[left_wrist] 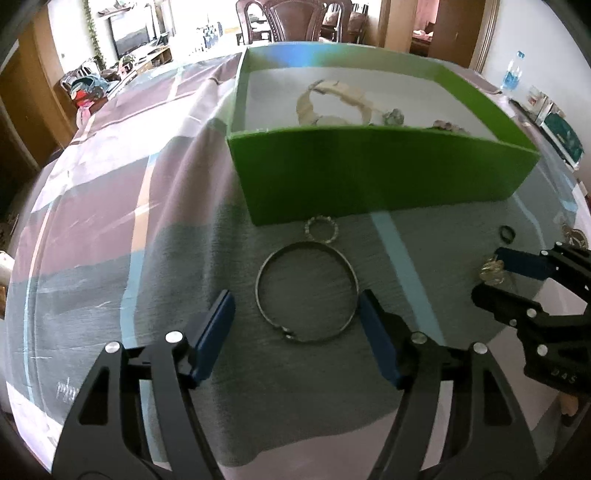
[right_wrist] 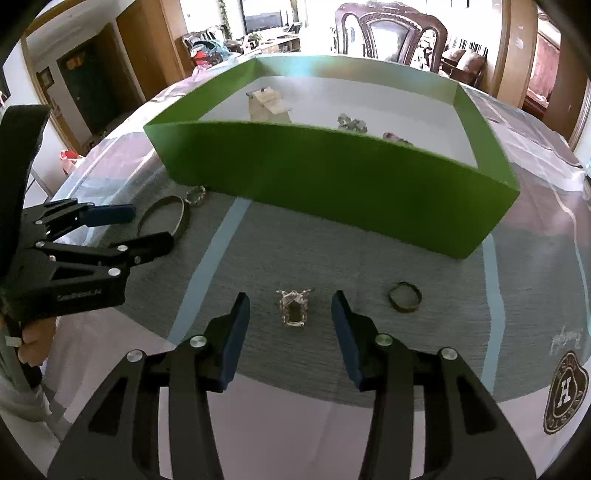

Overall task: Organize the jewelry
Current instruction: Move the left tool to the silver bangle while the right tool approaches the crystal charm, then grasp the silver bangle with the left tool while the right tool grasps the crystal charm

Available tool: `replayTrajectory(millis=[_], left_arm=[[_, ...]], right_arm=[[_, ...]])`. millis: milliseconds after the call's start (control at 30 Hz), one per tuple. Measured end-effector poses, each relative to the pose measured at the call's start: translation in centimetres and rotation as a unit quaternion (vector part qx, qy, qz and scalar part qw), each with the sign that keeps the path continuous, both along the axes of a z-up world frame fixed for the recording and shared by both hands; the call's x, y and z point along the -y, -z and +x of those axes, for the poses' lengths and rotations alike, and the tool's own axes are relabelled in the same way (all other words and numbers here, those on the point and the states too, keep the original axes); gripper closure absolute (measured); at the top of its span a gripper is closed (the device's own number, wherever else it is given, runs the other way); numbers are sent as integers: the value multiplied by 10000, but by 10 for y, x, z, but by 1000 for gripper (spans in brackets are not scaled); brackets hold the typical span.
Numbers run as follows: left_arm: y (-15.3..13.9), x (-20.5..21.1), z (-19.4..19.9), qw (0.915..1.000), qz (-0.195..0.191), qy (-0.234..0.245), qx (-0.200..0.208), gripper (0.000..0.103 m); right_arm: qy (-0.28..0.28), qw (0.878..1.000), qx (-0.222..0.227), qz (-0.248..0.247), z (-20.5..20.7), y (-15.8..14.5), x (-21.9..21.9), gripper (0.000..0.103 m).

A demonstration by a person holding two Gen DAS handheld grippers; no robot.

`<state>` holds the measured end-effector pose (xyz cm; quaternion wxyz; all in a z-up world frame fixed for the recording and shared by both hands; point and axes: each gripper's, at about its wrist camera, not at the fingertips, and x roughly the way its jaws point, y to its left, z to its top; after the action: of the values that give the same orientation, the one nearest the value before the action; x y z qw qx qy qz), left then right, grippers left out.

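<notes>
A green box [left_wrist: 369, 170] stands on the tablecloth and holds a pale bracelet [left_wrist: 332, 96] and small pieces. My left gripper [left_wrist: 295, 314] is open, its jaws either side of a large metal bangle [left_wrist: 306, 291] that lies on the cloth. A small beaded ring [left_wrist: 321, 229] lies just beyond the bangle. My right gripper [right_wrist: 291, 314] is open around a clear crystal ring [right_wrist: 293, 312] on the cloth. A dark ring [right_wrist: 404, 295] lies to its right. The green box also shows in the right wrist view [right_wrist: 332, 177].
The table carries a grey, purple and blue patterned cloth [left_wrist: 110, 221]. A blue bottle [left_wrist: 513, 74] and small boxes [left_wrist: 561, 129] stand at the far right. Chairs [right_wrist: 399, 33] stand behind the table.
</notes>
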<state>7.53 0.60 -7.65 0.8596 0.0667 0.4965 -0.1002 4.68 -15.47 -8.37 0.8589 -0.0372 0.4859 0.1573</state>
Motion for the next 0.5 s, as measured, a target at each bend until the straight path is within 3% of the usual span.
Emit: replayTrajectory(millis=[200,300,333,400,500], left_arm=[[0,-1,1,9999,-52,68,90,33],[0,-5,2,9998,-73,10,171,44],[0,-6,2,9998,-89,-9,165,44],[0,-9,3,9998,-93,-29,201,44],[1,-13,6,9996,-88,-101,228,44]], right_arm=[[-50,9998,137,-139,-3,0,-4,57],[-81,9994,220,-246,-5,3,-8,57],[-103,9993,251,-266,-6,3,-8,59],[-120,9990,297,-305,-7,3,-8,72],[-115,9992,295,-263,-7,4,-6,73]])
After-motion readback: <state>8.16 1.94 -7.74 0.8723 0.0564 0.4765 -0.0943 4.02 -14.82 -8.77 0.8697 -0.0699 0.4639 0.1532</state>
